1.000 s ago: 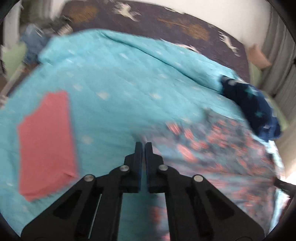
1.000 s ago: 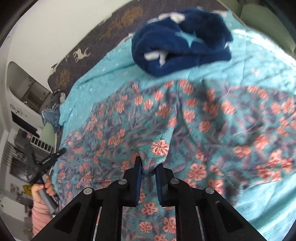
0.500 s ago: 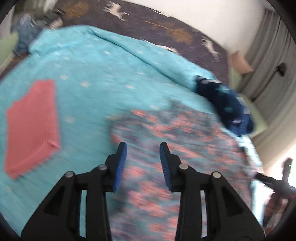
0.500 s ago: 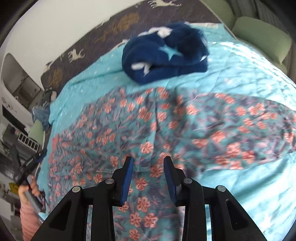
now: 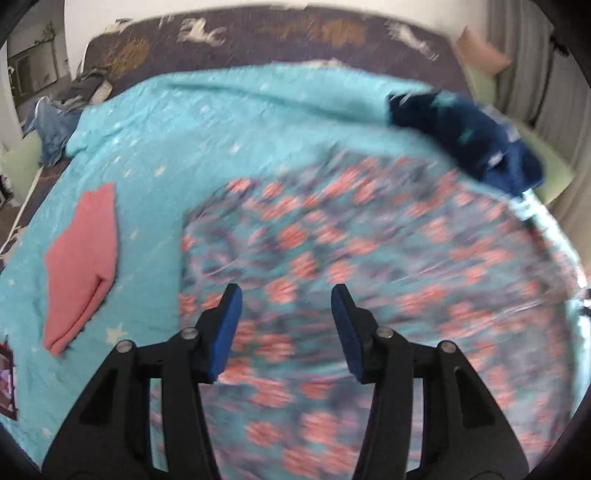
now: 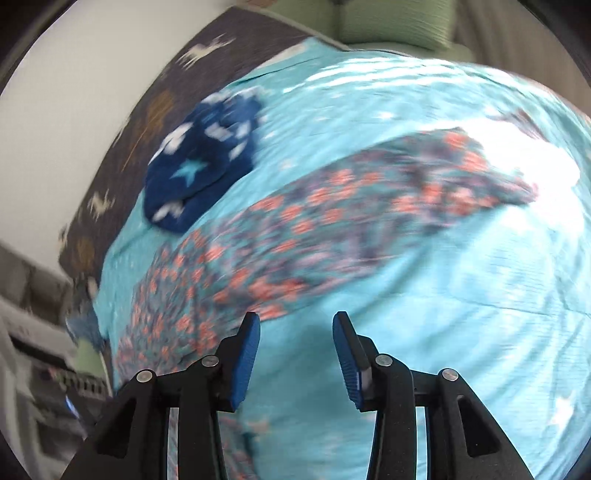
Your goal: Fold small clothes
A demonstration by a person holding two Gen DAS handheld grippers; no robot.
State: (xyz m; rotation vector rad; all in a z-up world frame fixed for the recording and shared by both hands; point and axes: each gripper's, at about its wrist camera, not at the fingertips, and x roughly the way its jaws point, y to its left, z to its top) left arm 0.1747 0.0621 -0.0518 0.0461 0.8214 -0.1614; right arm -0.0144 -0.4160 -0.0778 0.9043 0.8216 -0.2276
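A teal garment with coral flowers point(image 5: 369, 266) lies spread flat on the turquoise bedspread point(image 5: 192, 147). My left gripper point(image 5: 286, 301) is open and empty, held above the garment's near left part. In the right wrist view the same floral garment point(image 6: 332, 225) stretches across the bed. My right gripper point(image 6: 295, 326) is open and empty, over bare bedspread point(image 6: 443, 295) just off the garment's edge. Both views are blurred by motion.
A folded coral-pink cloth point(image 5: 83, 269) lies on the left of the bed. A bundled navy star-patterned garment point(image 5: 469, 140) sits at the far side, also in the right wrist view point(image 6: 201, 166). A dark headboard cover with deer point(image 5: 295, 33) runs behind. Green cushions point(image 6: 388, 18) lie beyond.
Both grippers, shut a second ago with the right pinching the floral garment, have opened wide and let it go. Both have lifted back; the right one has swung off the garment's edge.
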